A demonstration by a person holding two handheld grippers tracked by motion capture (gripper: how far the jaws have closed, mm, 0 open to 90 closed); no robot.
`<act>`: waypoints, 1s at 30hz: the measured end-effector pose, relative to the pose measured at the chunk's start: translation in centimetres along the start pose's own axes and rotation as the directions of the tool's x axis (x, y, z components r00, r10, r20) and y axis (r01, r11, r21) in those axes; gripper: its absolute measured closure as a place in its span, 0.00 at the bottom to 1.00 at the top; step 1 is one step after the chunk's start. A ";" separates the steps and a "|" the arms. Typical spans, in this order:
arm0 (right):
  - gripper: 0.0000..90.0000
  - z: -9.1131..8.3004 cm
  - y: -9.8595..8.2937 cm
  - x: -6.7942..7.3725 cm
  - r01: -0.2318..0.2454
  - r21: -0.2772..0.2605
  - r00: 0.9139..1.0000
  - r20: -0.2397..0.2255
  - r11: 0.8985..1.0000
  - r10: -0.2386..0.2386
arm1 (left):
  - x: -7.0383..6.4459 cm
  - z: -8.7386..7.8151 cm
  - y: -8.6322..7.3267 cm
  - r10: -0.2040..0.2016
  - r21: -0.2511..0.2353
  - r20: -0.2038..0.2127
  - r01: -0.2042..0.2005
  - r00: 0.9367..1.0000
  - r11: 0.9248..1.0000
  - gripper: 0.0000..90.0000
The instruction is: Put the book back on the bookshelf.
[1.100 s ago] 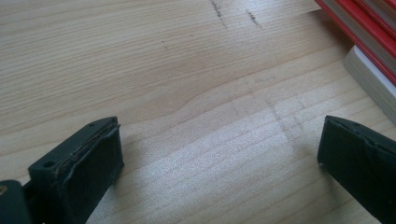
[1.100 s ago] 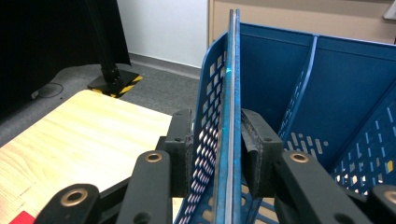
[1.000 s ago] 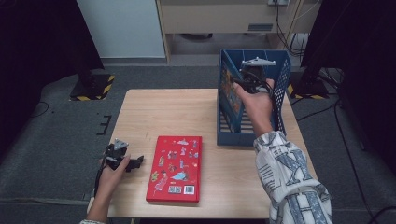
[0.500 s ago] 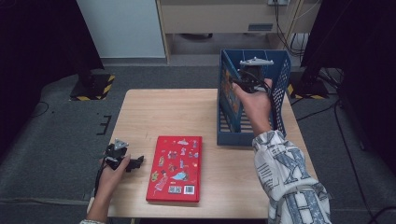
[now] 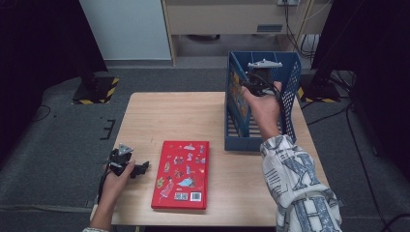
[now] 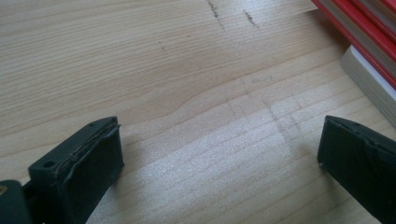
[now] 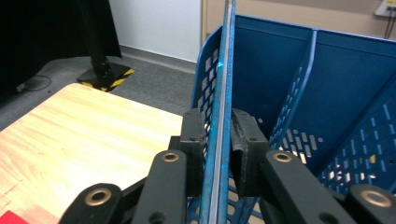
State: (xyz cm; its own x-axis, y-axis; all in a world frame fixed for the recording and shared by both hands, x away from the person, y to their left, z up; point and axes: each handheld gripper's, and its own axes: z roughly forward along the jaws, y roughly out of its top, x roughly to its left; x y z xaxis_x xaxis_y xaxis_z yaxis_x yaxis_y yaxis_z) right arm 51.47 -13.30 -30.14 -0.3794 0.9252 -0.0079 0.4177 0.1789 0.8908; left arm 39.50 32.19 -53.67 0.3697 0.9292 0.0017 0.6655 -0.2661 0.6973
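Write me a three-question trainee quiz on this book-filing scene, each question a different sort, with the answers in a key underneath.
1. True or false: the right gripper is shut on a thin upright book over the blue file rack.
2. Multiple choice: the left gripper is
A. clamped on the red book
B. open, with bare table between its jaws
C. inside the rack
3. Fill in: the red book lies ____ on the wooden table, beside the left gripper.

Key
1. True
2. B
3. flat
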 end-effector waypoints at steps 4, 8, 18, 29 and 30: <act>0.87 0.0 0.0 0.1 -0.006 0.000 1.000 0.013 1.000 0.006 | 0.0 0.0 0.0 0.001 0.000 0.000 -0.001 1.000 1.000 0.00; 0.90 -0.1 -0.1 0.2 -0.011 -0.012 0.999 0.048 1.000 0.012 | 0.0 0.0 0.0 0.000 0.000 0.001 0.000 1.000 1.000 0.00; 0.92 0.2 -0.3 0.2 -0.036 -0.065 0.996 0.074 0.997 0.041 | 0.0 0.0 0.0 0.000 -0.001 0.001 0.000 1.000 1.000 0.00; 0.92 1.2 0.3 0.4 -0.035 -0.101 0.993 0.113 0.994 0.047 | 0.0 0.0 0.0 0.004 0.000 0.001 -0.004 1.000 1.000 0.00; 0.92 1.3 0.4 0.5 -0.034 -0.105 0.992 0.114 0.994 0.046 | 0.0 0.0 0.0 0.004 0.000 0.001 -0.004 1.000 1.000 0.00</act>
State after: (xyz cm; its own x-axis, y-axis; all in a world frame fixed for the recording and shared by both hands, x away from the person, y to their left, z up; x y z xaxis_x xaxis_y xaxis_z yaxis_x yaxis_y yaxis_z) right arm 52.55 -12.34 -30.39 -0.2631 0.9646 -0.0186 0.3409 0.1110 0.9335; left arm 39.52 32.18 -53.67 0.3734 0.9276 0.0038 0.6636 -0.2700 0.6977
